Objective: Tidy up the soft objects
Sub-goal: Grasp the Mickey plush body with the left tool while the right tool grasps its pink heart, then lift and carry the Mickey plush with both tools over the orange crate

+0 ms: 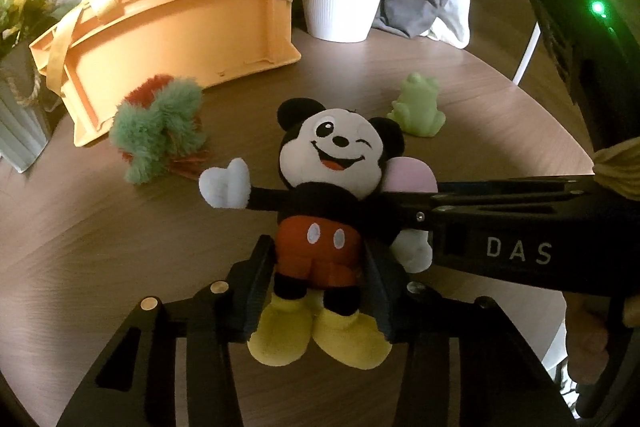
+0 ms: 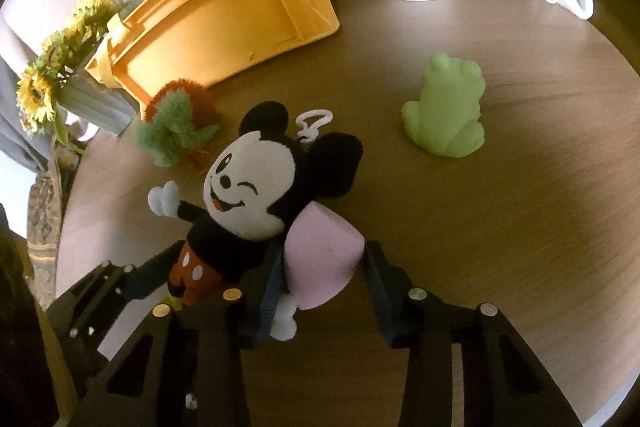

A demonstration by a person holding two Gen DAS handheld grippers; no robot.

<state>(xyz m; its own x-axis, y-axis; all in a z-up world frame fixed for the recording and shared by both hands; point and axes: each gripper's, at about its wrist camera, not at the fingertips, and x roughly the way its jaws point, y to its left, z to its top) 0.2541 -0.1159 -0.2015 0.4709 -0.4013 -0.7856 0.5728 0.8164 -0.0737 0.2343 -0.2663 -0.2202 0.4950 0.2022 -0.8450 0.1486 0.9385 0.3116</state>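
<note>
Behind, the orange basket (image 1: 180, 39) lies tipped on the table (image 1: 460, 99), up-left of both grippers. Left gripper (image 1: 318, 267) pinches the mouse plush (image 1: 320, 195) at its shorts, long axis pointing away from the fingers. Right gripper (image 2: 320, 279) pinches the pink foam piece (image 2: 324, 255) just beside it.

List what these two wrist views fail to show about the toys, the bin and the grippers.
- Orange bin: tipped on its side with its underside toward both cameras; its inside is hidden.
- Pink soft object: in the left wrist view, mostly hidden behind the Mickey plush.
- Right gripper: fingers flank the pink object; firm contact unclear.
- Fuzzy green and red toy: its shape is unreadable in both views.
</note>
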